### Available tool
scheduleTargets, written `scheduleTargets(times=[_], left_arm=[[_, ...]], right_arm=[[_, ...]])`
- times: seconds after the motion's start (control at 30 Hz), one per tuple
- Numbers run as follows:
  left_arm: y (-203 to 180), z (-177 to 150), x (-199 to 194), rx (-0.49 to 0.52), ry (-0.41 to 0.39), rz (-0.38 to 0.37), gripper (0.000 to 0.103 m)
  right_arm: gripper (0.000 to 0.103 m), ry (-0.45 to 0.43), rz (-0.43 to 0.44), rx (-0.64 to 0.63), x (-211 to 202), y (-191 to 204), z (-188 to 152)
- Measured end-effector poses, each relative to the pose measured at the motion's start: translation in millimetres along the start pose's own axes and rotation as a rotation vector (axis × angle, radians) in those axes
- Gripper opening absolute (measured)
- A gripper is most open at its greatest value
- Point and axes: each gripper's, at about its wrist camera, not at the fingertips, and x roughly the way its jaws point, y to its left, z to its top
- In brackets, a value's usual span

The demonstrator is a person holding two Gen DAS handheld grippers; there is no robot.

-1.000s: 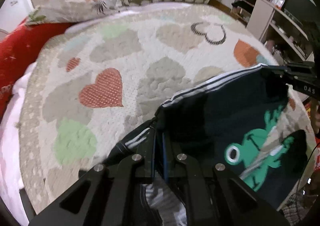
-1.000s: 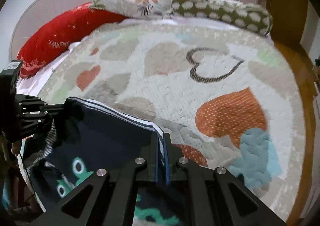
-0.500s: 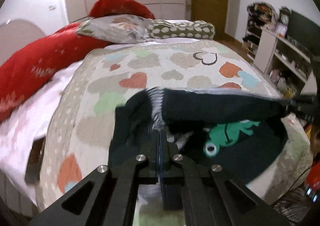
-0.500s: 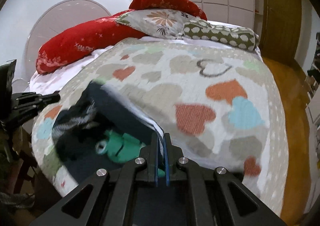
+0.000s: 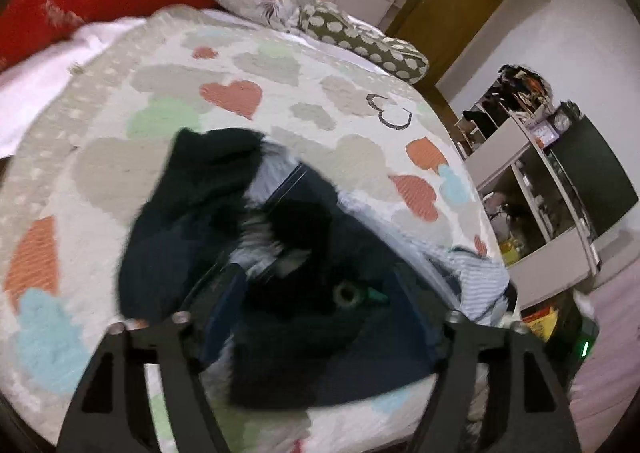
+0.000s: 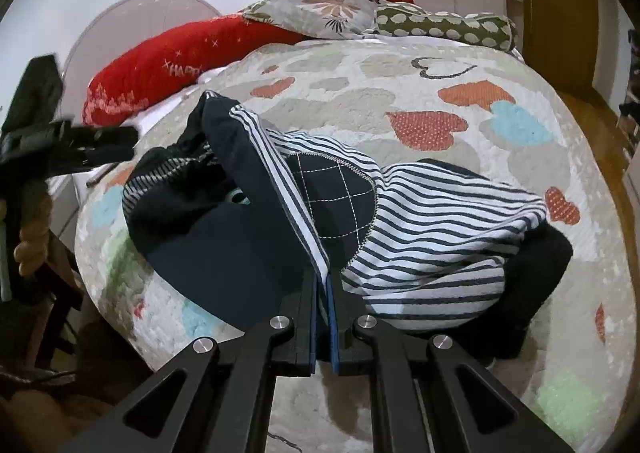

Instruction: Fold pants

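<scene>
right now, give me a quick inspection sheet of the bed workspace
surface: bed with a cream heart-patterned quilt, used as the folding surface
job's things: dark navy pants with striped lining, bunched on the near part of the quilt, not yet flat
clutter: red pillows, floral pillow and spotted bolster at the far end
grippers: left gripper opening, fingers apart over the pants; right gripper shut on a pants edge
cables: nothing seen
surroundings: wooden door, cluttered shelf unit

heart-patterned bedspread (image 6: 400, 101) covers the bed; red pillow (image 6: 168, 61), floral pillow (image 6: 320, 13), dotted bolster (image 6: 444, 27) along its head edge.
</scene>
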Motion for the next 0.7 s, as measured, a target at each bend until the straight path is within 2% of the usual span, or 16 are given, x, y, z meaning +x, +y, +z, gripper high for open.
scheduleTargets(times=[0.17,0.27,0.3,0.33,0.37,0.4,0.57,0.7], left_arm=[[-8,39,45,-0.071,0.054,0.047,0.077],[1,55,65,-0.126,0.087,0.115,0.077],[5,58,71,-0.142,0.1,0.15,0.07],[9,59,75,-0.159,0.113,0.169,0.057],[13,58,79,-0.168,0.136,0.173,0.016],[17,55,83,-0.175,0.169,0.168,0.004],[20,34,47,-0.17,0.072,0.154,0.004],[22,5,-4,-0.189,-0.029,0.092,0.004]], right_arm=[[0.006,-0.011,0.029,0.039,2,-8,-4],[0.006,-0.018,0.045,0.059,2,-10,-8],[0.006,-0.019,0.047,0.061,2,-11,-8],[0.006,-0.021,0.05,0.064,2,-11,-9],[0.006,-0.021,0.053,0.067,2,-12,-10],[0.006,-0.021,0.055,0.069,2,-13,-10],[0.006,-0.03,0.055,0.073,-2,-13,-12],[0.006,-0.036,0.039,0.055,-6,-8,-12]])
